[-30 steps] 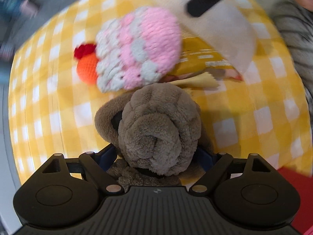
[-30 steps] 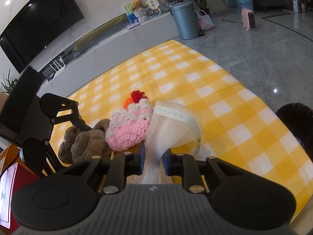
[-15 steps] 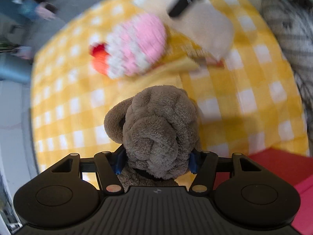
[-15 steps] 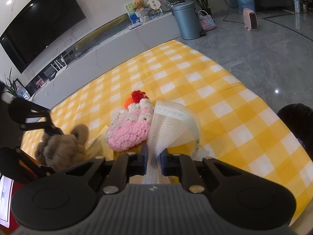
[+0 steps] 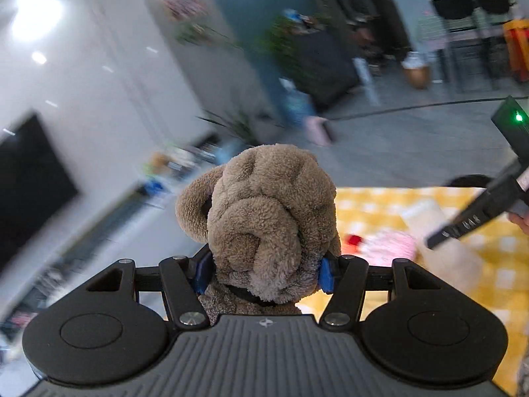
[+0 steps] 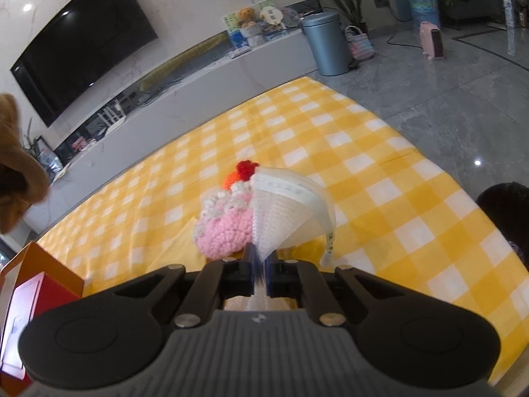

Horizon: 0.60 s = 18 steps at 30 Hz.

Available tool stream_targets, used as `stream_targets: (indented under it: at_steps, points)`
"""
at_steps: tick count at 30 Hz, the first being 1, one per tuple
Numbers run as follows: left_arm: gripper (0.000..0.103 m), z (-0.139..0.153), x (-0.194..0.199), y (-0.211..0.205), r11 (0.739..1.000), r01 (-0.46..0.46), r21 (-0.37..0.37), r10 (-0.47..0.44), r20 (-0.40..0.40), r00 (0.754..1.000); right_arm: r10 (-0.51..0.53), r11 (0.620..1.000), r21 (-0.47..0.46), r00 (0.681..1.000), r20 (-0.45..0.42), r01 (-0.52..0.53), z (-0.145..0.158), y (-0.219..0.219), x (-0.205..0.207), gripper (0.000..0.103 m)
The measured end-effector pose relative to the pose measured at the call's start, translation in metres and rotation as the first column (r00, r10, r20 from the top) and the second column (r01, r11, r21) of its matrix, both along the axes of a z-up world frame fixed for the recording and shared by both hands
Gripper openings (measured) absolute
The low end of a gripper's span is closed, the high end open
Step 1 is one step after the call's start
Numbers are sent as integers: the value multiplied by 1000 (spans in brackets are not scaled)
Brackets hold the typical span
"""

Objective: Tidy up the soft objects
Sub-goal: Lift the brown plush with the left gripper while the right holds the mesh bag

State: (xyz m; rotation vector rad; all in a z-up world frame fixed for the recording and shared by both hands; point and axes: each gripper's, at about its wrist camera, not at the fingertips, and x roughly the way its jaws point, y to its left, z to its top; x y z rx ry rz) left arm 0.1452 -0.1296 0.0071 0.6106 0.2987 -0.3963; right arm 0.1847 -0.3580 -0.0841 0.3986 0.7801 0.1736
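Observation:
A brown plush dog (image 5: 271, 218) is pinched between the blue pads of my left gripper (image 5: 264, 269), which is shut on it and holds it up in the air, off the cloth. The plush also shows at the left edge of the right wrist view (image 6: 16, 172). My right gripper (image 6: 260, 264) has its jaws closing tight on a white mesh bag (image 6: 284, 211), the pads pressing its lower edge while the bag fans upward. Next to the bag, a pink and white crochet cupcake (image 6: 228, 228) with a red cherry lies on the yellow checked cloth (image 6: 363, 172).
A flat yellow packet (image 6: 185, 244) lies under the cupcake. An orange and red box (image 6: 39, 284) stands at the cloth's near left corner. A dark round basket (image 6: 506, 205) sits on the floor at the right. Grey floor and a TV cabinet lie beyond.
My left gripper closed on the brown plush and lifted it off the cloth, swinging up toward the room. My right gripper pinched tighter on the mesh bag without moving.

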Motion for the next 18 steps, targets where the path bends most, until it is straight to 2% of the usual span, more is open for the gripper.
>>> stream_targets:
  at_steps: [2,5,7,9,11,14,18]
  points:
    - [69,14,-18,-3,999,-35,-33,36,38,999,-5,1000,3,1000,0,5,0,0,0,1]
    - [69,32,-37,5,990,-63,-130,68,35,997,-15,1000,14,1000,16,15,2,-3,-3,1]
    - [69,41,-48,9,984,-77,-160,86,47,995,-25,999,34,999,32,23,5,-6,-7,1]
    - [69,51,-59,17,969,-134,-207,149,59,987,-22,999,43,998,51,20,10,-7,-10,1]
    - [69,51,-58,28,940,-216,-262,231,26,973,-18,999,49,998,68,15,15,-7,-12,1]
    - [69,59,-73,52,878,-327,-350,346,-8,938,-8,999,41,996,92,4,22,-4,-17,1]
    - [69,53,-89,83,820,-409,-400,435,-28,900,6,999,31,992,123,-10,31,2,-21,1]
